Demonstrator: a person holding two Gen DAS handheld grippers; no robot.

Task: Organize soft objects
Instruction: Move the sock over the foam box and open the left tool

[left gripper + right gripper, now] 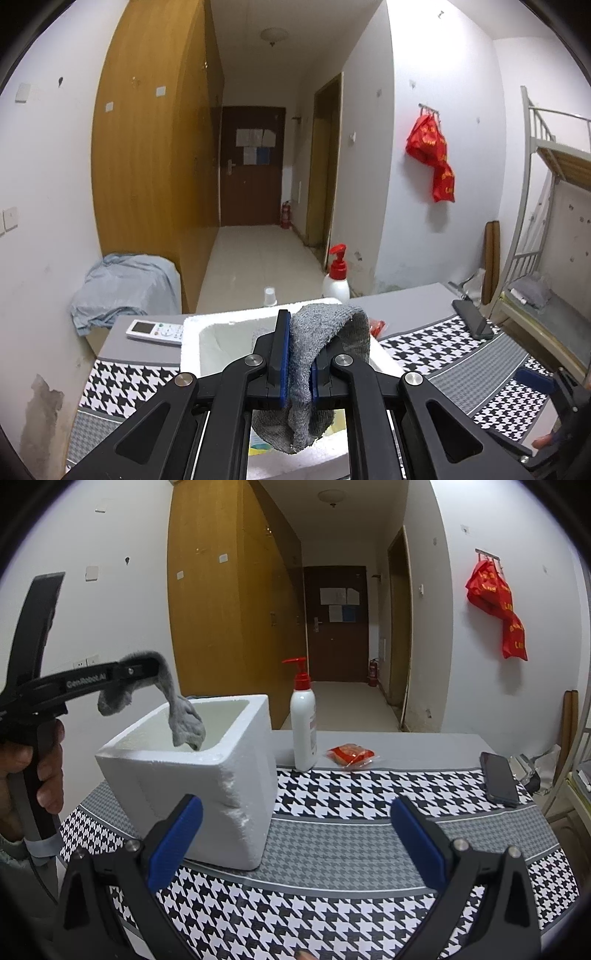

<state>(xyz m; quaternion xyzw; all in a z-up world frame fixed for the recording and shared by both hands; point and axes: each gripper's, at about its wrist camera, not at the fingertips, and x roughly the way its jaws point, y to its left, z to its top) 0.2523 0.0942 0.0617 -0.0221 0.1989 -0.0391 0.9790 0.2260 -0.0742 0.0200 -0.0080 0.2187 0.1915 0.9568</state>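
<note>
My left gripper [300,354] is shut on a grey sock [325,332] and holds it above the open white foam box [207,332]. In the right wrist view the left gripper [146,668] is at the left, and the sock [181,712] hangs from it with its lower end dipping just inside the box [192,775]. My right gripper [295,834] is open and empty, low over the houndstooth tablecloth [351,794], in front of and to the right of the box.
A white pump bottle with a red top [303,720], a red snack packet [351,755] and a dark phone [498,779] lie on the table right of the box. A white remote [155,330] lies left of it. A bunk bed [546,221] stands at the right.
</note>
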